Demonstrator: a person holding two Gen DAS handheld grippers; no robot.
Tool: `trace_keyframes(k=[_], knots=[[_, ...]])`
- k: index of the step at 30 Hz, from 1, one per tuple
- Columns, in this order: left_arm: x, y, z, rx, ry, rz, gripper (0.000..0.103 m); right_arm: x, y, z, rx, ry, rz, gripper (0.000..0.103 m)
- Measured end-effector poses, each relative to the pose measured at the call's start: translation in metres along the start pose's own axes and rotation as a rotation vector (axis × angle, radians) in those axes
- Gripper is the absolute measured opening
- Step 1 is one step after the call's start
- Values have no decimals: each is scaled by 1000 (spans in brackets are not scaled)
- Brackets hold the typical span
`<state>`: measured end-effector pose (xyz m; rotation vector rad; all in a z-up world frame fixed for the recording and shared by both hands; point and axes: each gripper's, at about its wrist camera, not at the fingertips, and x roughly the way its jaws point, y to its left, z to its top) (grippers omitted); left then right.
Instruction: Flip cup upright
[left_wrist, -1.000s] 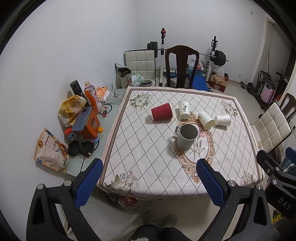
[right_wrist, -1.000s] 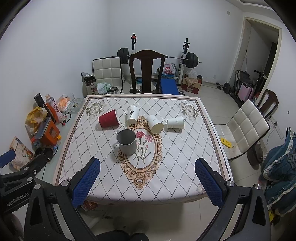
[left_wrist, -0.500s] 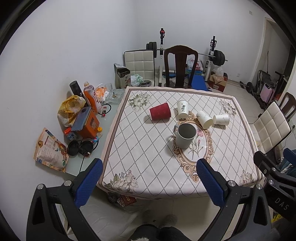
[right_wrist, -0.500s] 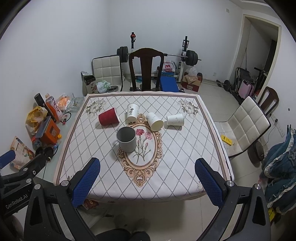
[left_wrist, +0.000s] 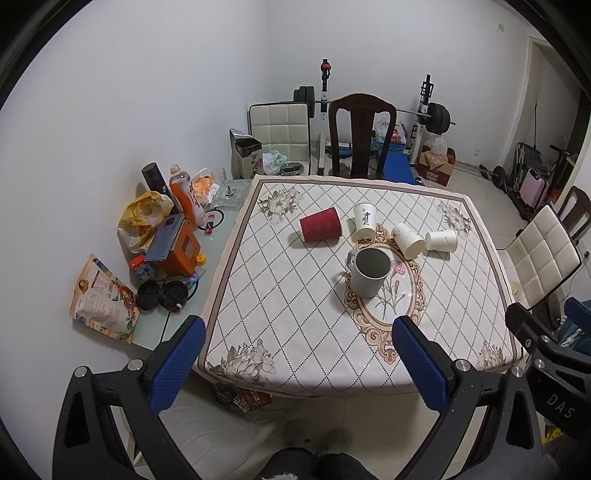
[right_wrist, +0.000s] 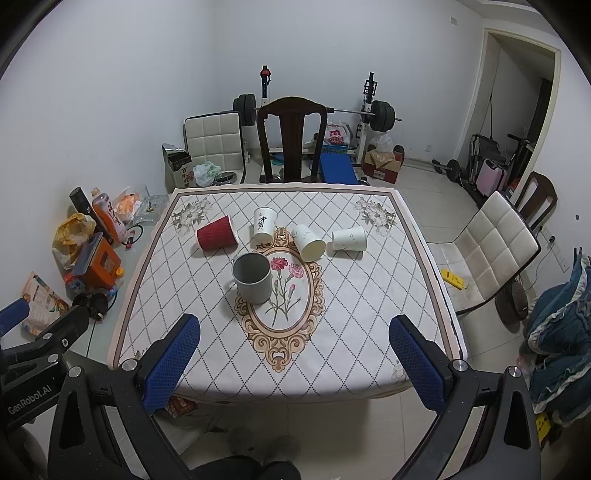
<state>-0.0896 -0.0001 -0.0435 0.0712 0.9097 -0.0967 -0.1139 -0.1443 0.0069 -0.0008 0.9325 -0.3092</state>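
Cups lie ahead of both grippers on a table (right_wrist: 369, 332) covered with a diamond-patterned cloth. The left gripper (left_wrist: 299, 354) hangs spread wide and holds nothing, short of the table's near edge; the right gripper (right_wrist: 293, 356) is likewise released and empty, beside it to the right. Straight ahead of both, nearest of all, a grey mug (right_wrist: 252, 273) stands upright with its mouth up. Beyond it and to the left, a red paper cup (right_wrist: 216, 233) lies on its side. Directly past the mug a printed white cup (right_wrist: 264, 224) stands mouth down. Right of that, a marbled white cup (right_wrist: 308, 243) lies tipped with its mouth toward the grippers, and another white cup (right_wrist: 349, 239) lies on its side just beside it, farther right. A dark wooden chair (right_wrist: 291, 136) stands at the table's far edge.
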Motion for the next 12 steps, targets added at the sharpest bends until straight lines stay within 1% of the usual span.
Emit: trace_keyframes(k=[12], knots=[[-4, 0, 2, -6, -6, -5, 103, 0, 0, 1, 1, 1, -1, 103]])
